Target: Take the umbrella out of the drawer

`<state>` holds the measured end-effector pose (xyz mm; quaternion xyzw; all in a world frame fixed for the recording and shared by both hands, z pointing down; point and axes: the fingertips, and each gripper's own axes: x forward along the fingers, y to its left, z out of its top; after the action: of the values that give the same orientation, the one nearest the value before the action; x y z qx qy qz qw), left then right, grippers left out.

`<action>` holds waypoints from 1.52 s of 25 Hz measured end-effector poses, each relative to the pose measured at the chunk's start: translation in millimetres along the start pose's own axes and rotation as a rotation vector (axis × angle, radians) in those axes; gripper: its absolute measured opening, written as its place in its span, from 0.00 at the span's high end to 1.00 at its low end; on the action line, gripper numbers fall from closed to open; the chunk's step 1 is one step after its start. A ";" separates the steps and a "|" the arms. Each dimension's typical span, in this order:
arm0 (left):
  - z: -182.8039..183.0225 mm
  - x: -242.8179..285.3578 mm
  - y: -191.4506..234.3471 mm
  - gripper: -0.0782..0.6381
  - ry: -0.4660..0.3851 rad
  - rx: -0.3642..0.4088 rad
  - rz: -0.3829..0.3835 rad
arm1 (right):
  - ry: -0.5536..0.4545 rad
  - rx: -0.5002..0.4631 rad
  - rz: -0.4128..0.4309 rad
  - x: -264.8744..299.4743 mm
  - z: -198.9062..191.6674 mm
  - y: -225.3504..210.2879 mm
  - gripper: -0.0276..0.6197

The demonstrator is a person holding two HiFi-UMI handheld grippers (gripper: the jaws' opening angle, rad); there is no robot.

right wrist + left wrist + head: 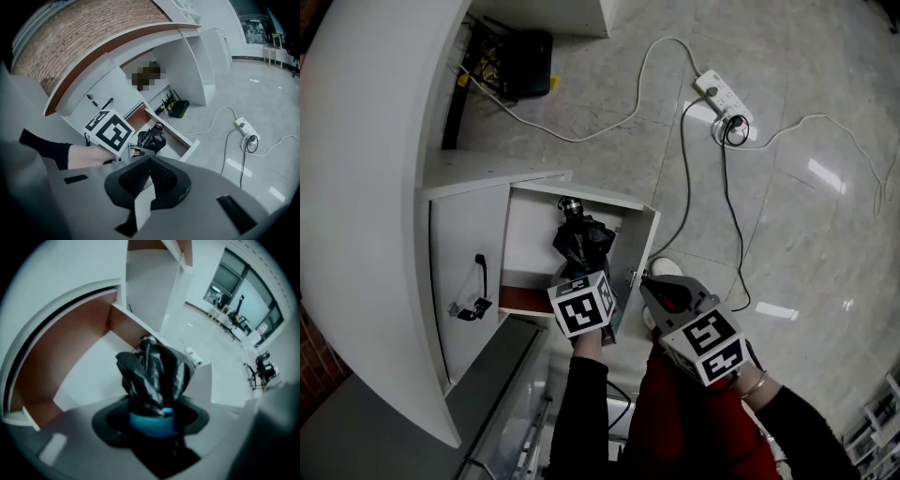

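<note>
Over the open drawer [639, 246], the left claw [152, 417] clamps the black umbrella [581, 240]; the right claw [149, 165] hangs alongside, closed, empty.

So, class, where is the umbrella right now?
Head view, lower centre: the umbrella stands in the open drawer, its near end held in the left gripper.

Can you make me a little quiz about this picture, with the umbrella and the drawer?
1. What is the left gripper shut on? A: a black umbrella. B: a red ball. C: nothing.
2. True or false: the drawer is pushed all the way in.
3. Fill in: the white power strip lies on the ___.
Key: 1 A. 2 false. 3 floor.
</note>
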<state>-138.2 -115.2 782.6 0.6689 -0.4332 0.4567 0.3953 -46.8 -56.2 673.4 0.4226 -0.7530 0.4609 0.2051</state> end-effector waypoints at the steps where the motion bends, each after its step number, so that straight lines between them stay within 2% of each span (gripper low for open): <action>1: 3.8 -5.0 1.3 0.56 -0.012 -0.008 0.003 | -0.006 -0.007 -0.001 -1.6 3.2 0.9 0.96; 9: 26.4 -55.7 1.2 0.56 -0.123 -0.007 0.028 | -0.051 -0.043 -0.019 -25.3 30.7 9.3 0.96; 21: 56.0 -150.3 -11.4 0.56 -0.316 -0.005 -0.017 | -0.150 -0.085 -0.039 -62.8 68.3 43.3 0.96; 38: 61.7 -263.8 -42.0 0.56 -0.481 0.039 -0.063 | -0.286 -0.128 -0.078 -145.0 109.7 76.2 0.96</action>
<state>-136.8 -101.5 508.8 0.7792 -0.4849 0.2800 0.2816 -19.9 -69.8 478.5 0.4989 -0.7854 0.3386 0.1399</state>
